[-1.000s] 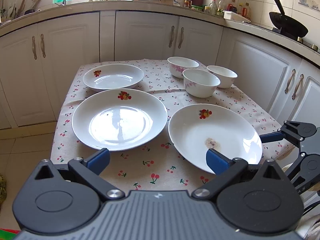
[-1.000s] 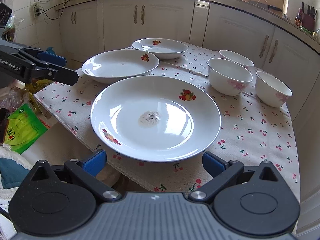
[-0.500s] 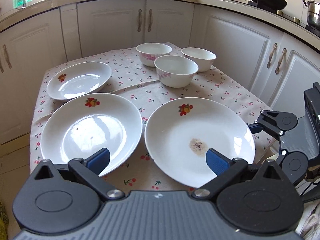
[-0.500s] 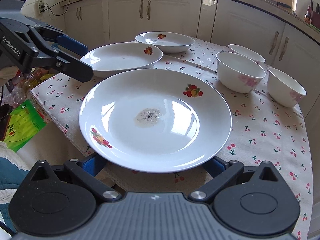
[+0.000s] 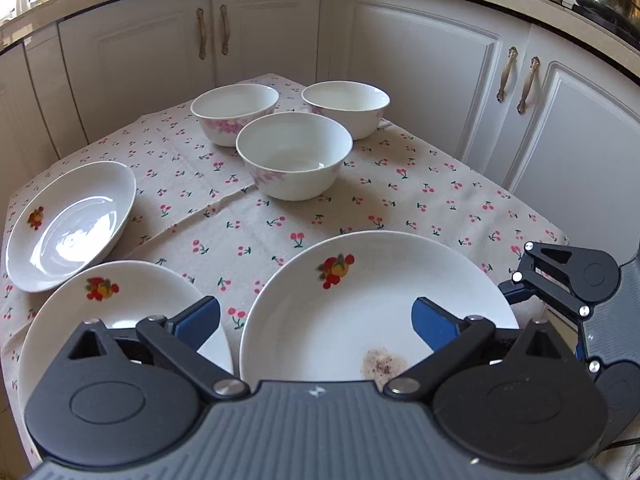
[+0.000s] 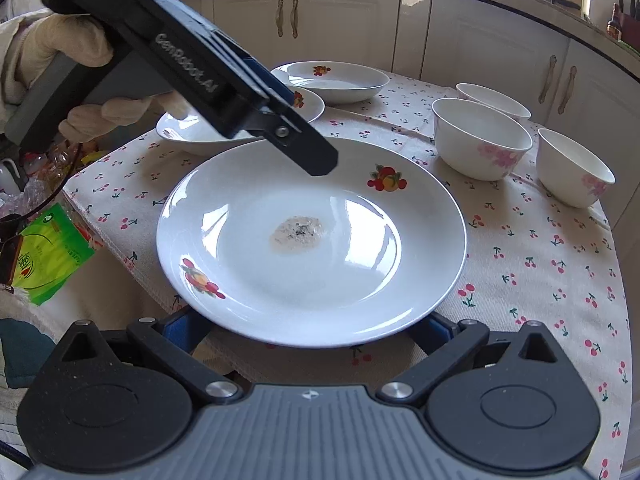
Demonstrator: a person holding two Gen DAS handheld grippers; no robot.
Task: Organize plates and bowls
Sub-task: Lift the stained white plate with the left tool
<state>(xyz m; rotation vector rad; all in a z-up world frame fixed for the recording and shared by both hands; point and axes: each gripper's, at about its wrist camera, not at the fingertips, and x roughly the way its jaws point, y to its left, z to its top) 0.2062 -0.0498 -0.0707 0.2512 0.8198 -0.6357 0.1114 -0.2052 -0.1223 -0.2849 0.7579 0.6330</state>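
A large white plate (image 6: 340, 248) with a fruit print and a dried stain lies at the near corner of the table; it also shows in the left wrist view (image 5: 360, 312). My right gripper (image 6: 308, 330) is open, its fingers under the plate's near rim. My left gripper (image 5: 316, 320) is open and hovers over the plate's left edge; it shows in the right wrist view (image 6: 288, 136). A second large plate (image 5: 120, 308) and a smaller deep plate (image 5: 72, 220) lie to the left. Three white bowls (image 5: 294, 156) with pink flowers stand at the back.
The table (image 5: 400, 200) has a cherry-print cloth and stands close to white kitchen cabinets (image 5: 420, 60). A green packet (image 6: 44, 252) and clutter lie on the floor left of the table.
My left gripper has swung right and moved over the stained plate. My right gripper has moved in, so its fingers are now under the plate's near rim.
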